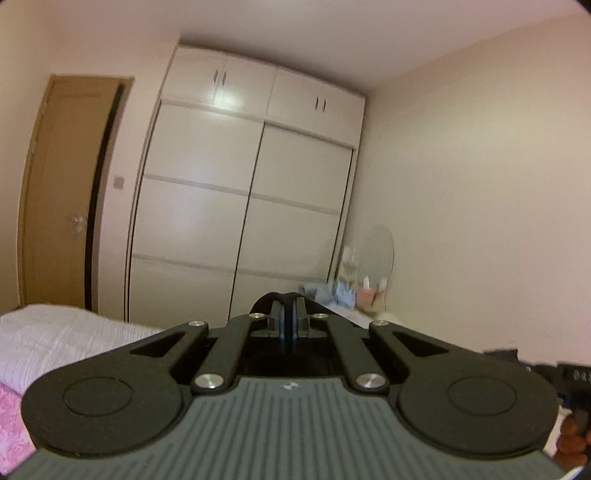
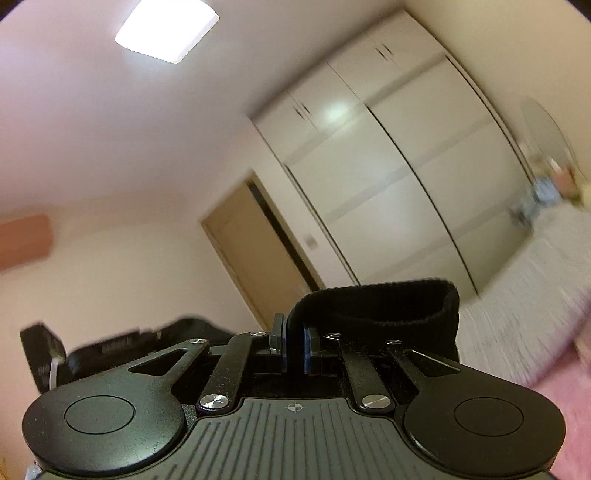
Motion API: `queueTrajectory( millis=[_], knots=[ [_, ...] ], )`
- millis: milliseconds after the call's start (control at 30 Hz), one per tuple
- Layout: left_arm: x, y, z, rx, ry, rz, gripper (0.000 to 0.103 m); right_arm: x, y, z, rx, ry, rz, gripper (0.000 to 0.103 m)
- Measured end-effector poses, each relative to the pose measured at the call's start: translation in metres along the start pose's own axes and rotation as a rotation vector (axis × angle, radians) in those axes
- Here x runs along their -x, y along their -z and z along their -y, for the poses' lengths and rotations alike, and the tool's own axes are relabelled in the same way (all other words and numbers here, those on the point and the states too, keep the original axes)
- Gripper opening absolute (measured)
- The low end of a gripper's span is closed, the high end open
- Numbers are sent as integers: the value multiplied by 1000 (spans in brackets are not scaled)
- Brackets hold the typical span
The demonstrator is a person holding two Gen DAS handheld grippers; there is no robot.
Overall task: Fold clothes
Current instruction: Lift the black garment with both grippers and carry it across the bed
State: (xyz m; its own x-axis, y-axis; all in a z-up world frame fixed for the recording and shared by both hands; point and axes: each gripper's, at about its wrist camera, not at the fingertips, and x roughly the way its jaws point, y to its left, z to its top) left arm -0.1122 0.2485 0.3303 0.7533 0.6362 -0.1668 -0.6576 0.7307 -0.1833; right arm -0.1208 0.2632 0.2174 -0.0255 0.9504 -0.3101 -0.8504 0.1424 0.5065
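Black garment (image 2: 380, 306): plain, ribbed edge, no pattern.
Left gripper (image 1: 288, 317): black linkage, silver screws, grey ridged body, blue pads (image 1: 282, 319).
Right gripper (image 2: 294, 347): the same black, grey and blue colouring.
Wardrobe (image 1: 236, 199), far: cream-white panels, dark handles and seams.
Door (image 1: 59, 192), far left: tan wood, silver handle.
Walls (image 1: 480, 184): pale cream-pink.
Bedspread (image 1: 55, 336), near left: white with fine textured stripes; pink patterned cloth (image 1: 13, 421) below it.
Ceiling light (image 2: 166, 29): bright white.
Fan (image 1: 376, 254), far right: white.
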Motion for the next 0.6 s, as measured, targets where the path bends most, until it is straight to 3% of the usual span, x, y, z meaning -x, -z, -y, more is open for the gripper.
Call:
queueTrajectory(
  millis=[67, 167, 200, 267, 367, 433, 533, 600],
  knots=[
    [-39, 18, 17, 29, -32, -126, 11, -13, 1, -9, 2, 24, -74, 13],
    [-90, 72, 15, 83, -125, -355, 14, -38, 14, -12, 2, 92, -212, 39],
    [-104, 93, 12, 97, -158, -431, 14, -50, 27, -6, -1, 137, -279, 41],
    [-120, 137, 6, 129, -220, -565, 15, -59, 52, 0, 25, 220, -328, 44],
    [-99, 205, 4, 183, -290, -706, 16, -60, 94, 16, 81, 322, -382, 45],
    [-67, 248, 13, 219, -321, -778, 16, -29, 140, 15, 139, 351, -415, 46],
    [-22, 317, 47, 278, -383, -875, 16, -22, 187, 28, 221, 384, -515, 46],
    [14, 347, 67, 303, -416, -918, 16, -8, 223, 36, 205, 391, -582, 46]
  ],
)
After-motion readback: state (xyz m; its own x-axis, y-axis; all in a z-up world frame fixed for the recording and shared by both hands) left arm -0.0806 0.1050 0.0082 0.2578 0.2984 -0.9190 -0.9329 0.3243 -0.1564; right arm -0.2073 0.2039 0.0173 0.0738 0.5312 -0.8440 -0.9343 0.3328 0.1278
